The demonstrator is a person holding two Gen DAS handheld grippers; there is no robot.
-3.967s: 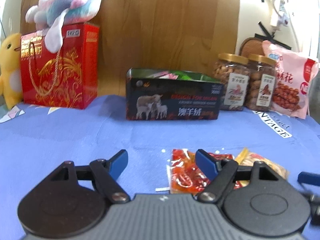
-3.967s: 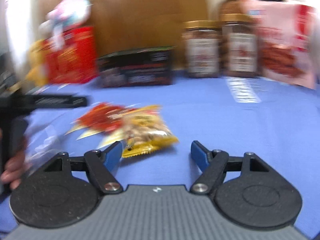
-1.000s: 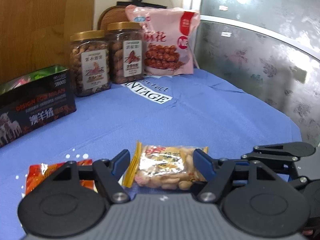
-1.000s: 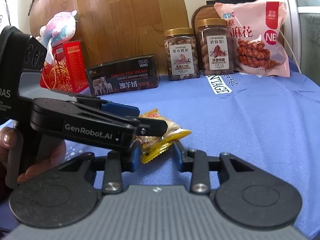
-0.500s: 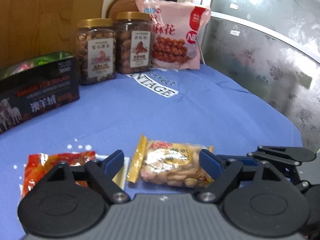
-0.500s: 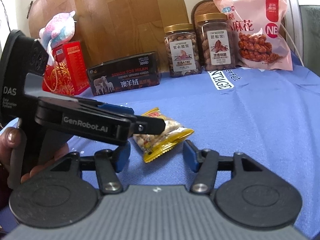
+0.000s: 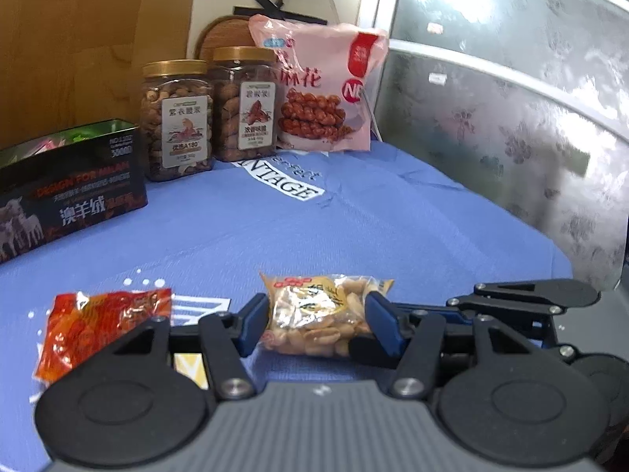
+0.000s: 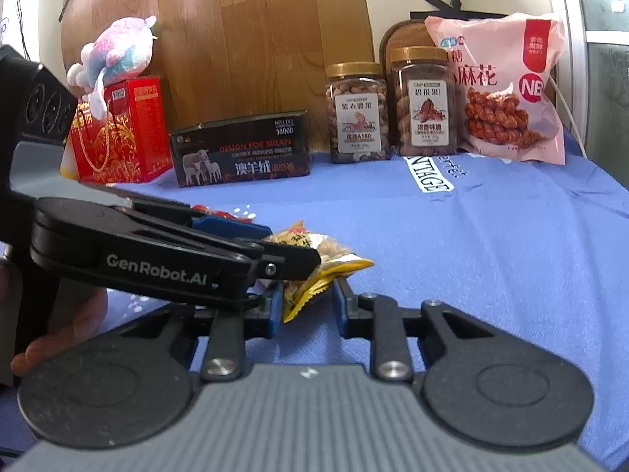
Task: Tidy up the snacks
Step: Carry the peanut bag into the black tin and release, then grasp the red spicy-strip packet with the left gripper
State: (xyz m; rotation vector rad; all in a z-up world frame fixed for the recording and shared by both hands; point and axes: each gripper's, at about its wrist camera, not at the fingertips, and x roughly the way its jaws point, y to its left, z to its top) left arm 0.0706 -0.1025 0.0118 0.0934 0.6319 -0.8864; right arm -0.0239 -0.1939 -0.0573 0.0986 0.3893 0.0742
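A clear packet of peanuts point(image 7: 318, 314) with yellow sealed ends lies on the blue cloth point(image 7: 354, 228). My left gripper point(image 7: 318, 324) straddles it crosswise. Its jaws are closing, and both blue pads sit against the packet's sides. My right gripper point(image 8: 307, 308) comes in from the other side, its jaws also closing. The packet's yellow end point(image 8: 314, 287) lies between them, with a sliver of cloth showing beside the right pad. A red snack packet point(image 7: 102, 322) lies flat just left of the left gripper.
A black tin point(image 7: 70, 196) stands open at the back with packets inside. Two nut jars point(image 7: 177, 122) and a pink bag point(image 7: 322, 86) stand to its right. A red gift box point(image 8: 118, 129) with a plush toy is far left. A frosted glass panel point(image 7: 511, 118) bounds the right edge.
Both grippers' jaws have narrowed around the peanut packet since half a second ago. The left gripper's pads now touch its sides. The packet looks squeezed narrower.
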